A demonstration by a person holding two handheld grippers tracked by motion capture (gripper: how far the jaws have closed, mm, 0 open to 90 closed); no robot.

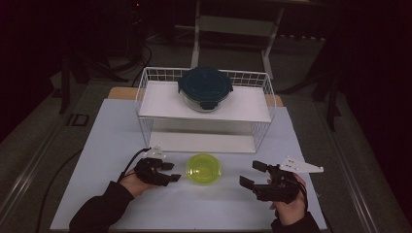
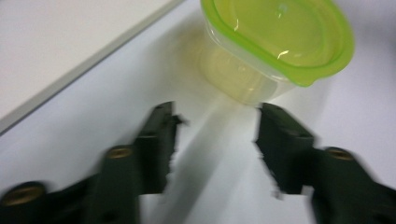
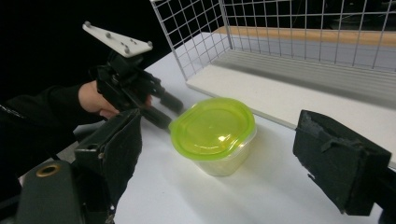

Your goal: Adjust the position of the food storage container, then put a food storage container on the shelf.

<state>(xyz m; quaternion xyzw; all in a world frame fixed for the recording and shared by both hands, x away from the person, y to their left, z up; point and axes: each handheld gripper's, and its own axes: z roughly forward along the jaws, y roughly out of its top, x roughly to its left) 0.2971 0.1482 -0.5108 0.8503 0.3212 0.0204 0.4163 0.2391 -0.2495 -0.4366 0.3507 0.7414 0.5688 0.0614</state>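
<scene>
1. Both grippers sit low over the white table (image 1: 111, 145) in the high view as we hold them: our left gripper (image 1: 174, 172) has its jaws apart just beside the green-lidded container (image 1: 204, 169), not touching it, and our right gripper (image 1: 252, 174) stands a little farther off on the other side, jaws wide with nothing in them
2. Behind the container we see the white wire rack (image 1: 145, 97), and on its upper shelf a dark-lidded glass bowl (image 1: 205, 88)
3. Looking along our left gripper's own jaws, we find them spread with bare table between them; the container stands just past the tips, upright with its lid on. The picture is blurred
4. From our right gripper's view, its two padded jaws stand far apart, and the container sits on the table beyond them, near the rack's lower shelf. Our left hand (image 3: 95, 100) holds the left gripper close against the container's far side
</scene>
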